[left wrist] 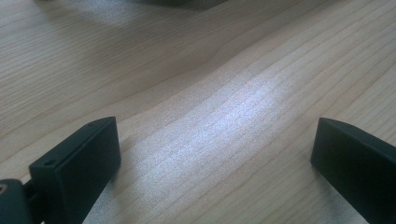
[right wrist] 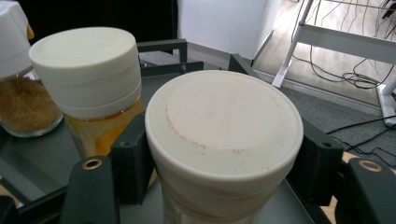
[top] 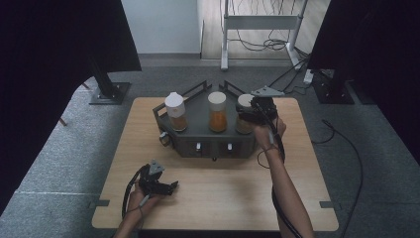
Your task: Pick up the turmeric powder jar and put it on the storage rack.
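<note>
1. My right hand-held gripper [right wrist: 219, 186] has its jaws closed around the right-hand jar [right wrist: 223, 144], just under its white lid, so it seems ready to lift.
2. That jar stands at the right end of the dark rack [top: 198, 130] on the bench [top: 218, 198], beside the middle jar [top: 217, 112] and the left jar [top: 176, 112].
3. My left hand-held gripper [left wrist: 215, 163] rests wide open and empty over bare wood near the front edge, out of the way.

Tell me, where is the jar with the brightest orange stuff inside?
In the high view the orange-filled jar stands in the middle of the dark rack, between two other white-lidded jars, at the table's far side.
</note>
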`<state>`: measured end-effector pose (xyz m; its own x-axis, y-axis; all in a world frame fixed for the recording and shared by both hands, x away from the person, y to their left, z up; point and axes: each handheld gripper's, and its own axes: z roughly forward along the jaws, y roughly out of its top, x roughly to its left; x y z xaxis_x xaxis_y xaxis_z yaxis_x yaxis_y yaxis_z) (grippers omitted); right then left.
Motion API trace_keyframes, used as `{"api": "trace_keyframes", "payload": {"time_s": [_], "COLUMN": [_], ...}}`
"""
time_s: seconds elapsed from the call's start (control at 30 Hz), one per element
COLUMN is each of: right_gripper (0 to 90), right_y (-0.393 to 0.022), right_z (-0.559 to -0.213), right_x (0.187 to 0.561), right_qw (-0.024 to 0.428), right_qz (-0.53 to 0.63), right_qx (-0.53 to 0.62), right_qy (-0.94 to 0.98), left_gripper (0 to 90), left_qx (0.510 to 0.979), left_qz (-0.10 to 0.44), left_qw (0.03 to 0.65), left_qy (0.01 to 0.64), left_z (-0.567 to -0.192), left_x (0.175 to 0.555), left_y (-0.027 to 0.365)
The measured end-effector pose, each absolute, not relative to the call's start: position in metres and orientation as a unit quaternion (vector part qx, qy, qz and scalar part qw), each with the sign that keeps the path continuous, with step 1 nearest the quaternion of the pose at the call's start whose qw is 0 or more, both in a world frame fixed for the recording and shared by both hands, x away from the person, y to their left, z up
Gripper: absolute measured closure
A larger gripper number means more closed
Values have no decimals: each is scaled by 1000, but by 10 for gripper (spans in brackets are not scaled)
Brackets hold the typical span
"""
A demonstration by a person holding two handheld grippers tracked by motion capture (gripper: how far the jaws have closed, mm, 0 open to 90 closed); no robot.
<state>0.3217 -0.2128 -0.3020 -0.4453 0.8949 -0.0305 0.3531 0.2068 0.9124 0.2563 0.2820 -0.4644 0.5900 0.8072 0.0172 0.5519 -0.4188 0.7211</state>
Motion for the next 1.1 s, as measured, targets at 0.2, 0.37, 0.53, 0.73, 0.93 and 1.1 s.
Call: {"api": "trace_keyframes", "payload": {"time_s": [0.2, 0.37, 0.53, 0.73, 0.93, 1.1], "right_gripper": [331, 329, 267, 129, 109, 111], "right_y": [-215, -218, -220, -219, -221, -222], "right_z": [-303, -303, -304, -306, -308, -307], "right_x": [323, 324, 327, 329, 327, 321], "right_qw": [294, 290, 284, 287, 283, 290], "right_qz": [459, 461, 462, 457, 465, 466], "right_qx": [440, 444, 436, 417, 421, 423], "right_qy": [714, 712, 718, 731, 726, 721], "left_gripper": [12, 12, 12, 12, 12, 12], "left_qx": [822, 822, 822, 822, 822, 822], "left_qz": [185, 185, 185, 185, 185, 185], "left_qw": [346, 346, 346, 346, 346, 346], "left_qy": [413, 413, 413, 413, 413, 413], "left_z": [-464, -464, -464, -464, -464, -464], "left_x": [256, 256, 256, 256, 256, 256], "left_y": [282, 282, 282, 282, 282, 282]}}
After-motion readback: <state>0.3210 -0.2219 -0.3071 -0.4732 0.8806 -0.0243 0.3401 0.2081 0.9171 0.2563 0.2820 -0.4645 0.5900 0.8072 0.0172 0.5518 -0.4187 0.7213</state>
